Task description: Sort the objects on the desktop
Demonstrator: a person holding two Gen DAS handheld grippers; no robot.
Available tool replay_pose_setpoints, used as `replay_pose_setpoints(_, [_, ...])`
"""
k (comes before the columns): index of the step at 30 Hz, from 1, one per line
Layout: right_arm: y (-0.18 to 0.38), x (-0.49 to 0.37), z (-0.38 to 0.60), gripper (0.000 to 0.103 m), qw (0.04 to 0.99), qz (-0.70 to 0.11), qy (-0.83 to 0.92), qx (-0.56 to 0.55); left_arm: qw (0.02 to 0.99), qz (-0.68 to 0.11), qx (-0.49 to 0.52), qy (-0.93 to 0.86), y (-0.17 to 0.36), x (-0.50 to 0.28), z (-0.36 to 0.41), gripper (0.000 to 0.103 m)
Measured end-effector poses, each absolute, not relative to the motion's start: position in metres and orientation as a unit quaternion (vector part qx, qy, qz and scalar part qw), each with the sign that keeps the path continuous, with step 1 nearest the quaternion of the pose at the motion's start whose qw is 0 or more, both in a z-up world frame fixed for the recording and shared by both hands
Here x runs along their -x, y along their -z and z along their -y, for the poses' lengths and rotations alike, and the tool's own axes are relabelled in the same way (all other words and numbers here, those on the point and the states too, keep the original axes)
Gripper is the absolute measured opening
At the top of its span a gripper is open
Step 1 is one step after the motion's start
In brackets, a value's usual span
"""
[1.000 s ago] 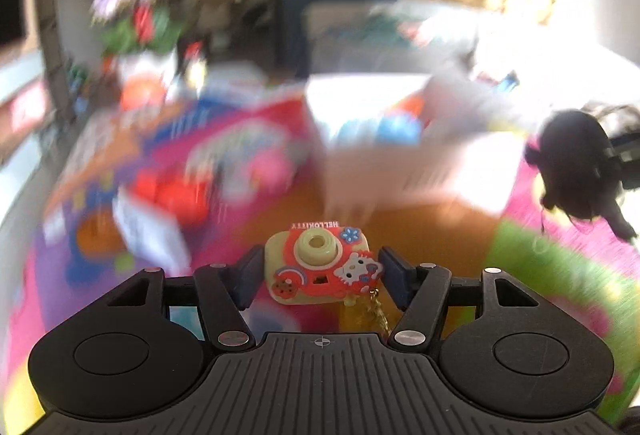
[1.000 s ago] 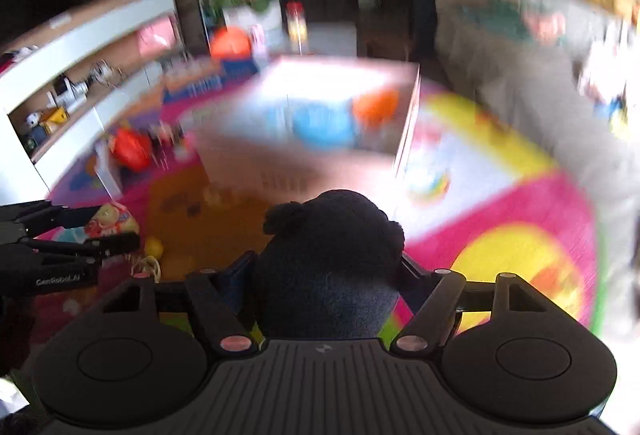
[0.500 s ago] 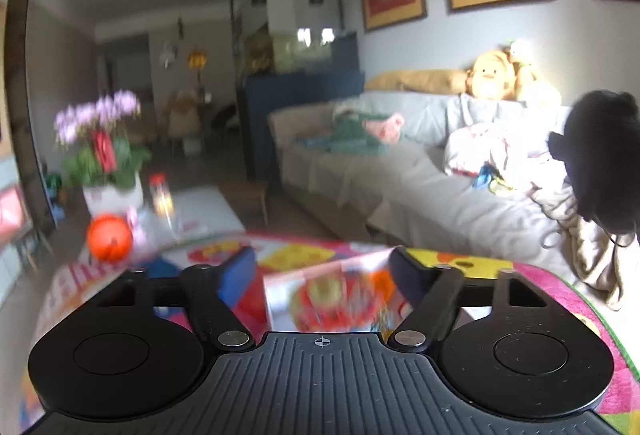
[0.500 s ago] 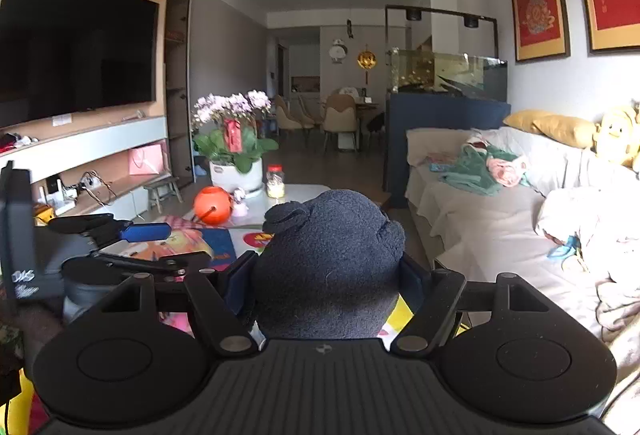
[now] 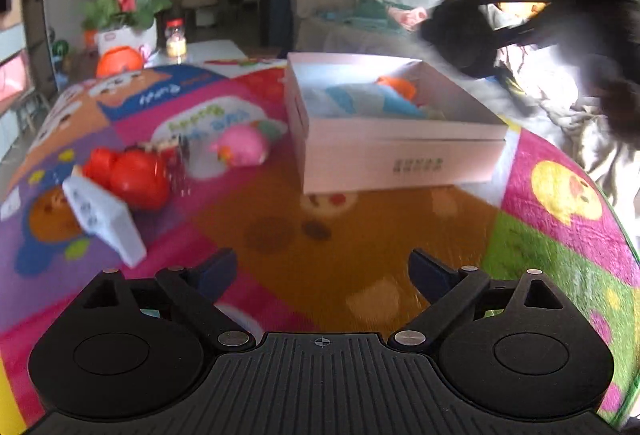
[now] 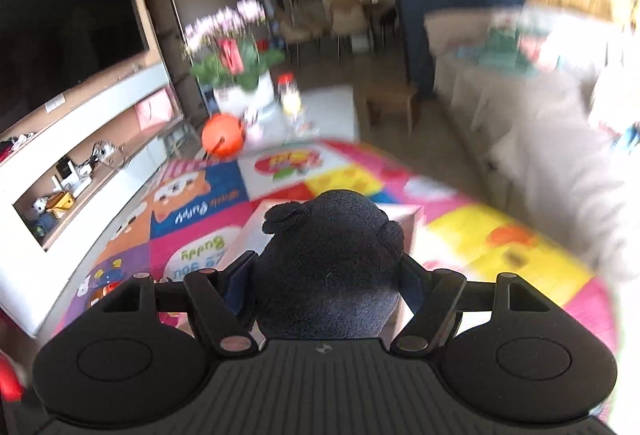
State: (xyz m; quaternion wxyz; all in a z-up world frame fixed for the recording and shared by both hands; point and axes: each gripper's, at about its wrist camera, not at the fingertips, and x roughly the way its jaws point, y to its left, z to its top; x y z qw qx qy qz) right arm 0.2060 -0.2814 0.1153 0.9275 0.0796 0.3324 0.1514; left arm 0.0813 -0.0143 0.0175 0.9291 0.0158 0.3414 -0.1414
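Holding a dark plush (image 6: 332,267) in the right gripper (image 6: 326,275), above the box (image 5: 384,151).
Left gripper (image 5: 322,275): jaws just opened wide, nothing between them, over the mat (image 5: 360,235). Right jaws pinch the plush's sides. Red toy (image 5: 128,175), pink toy (image 5: 240,147) lie left of box.

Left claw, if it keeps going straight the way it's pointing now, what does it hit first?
Probably the colourful play mat: the open, empty left claw angles down at a bare brown patch. The white box lies just beyond, so it could come first on a flatter path; depth is hard to judge.
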Motion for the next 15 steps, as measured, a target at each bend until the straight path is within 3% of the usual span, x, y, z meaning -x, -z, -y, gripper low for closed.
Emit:
replay_pose_setpoints(8, [-0.057, -0.258, 0.224, 0.075, 0.874, -0.394, -0.245, -0.143, 0.936, -0.333, -0.012, 0.112, -0.023, -0.064, -0.005, 0.099])
replay_pose_setpoints(11, [-0.060, -0.259, 0.219, 0.087, 0.875, -0.397, -0.245, -0.129, 0.939, -0.331, -0.002, 0.098, -0.024, -0.062, -0.016, 0.100])
replay_pose_setpoints(15, [-0.079, -0.246, 0.230, 0.088, 0.894, -0.368, -0.228, -0.116, 0.940, -0.331, 0.008, 0.085, -0.019, -0.063, -0.024, 0.100])
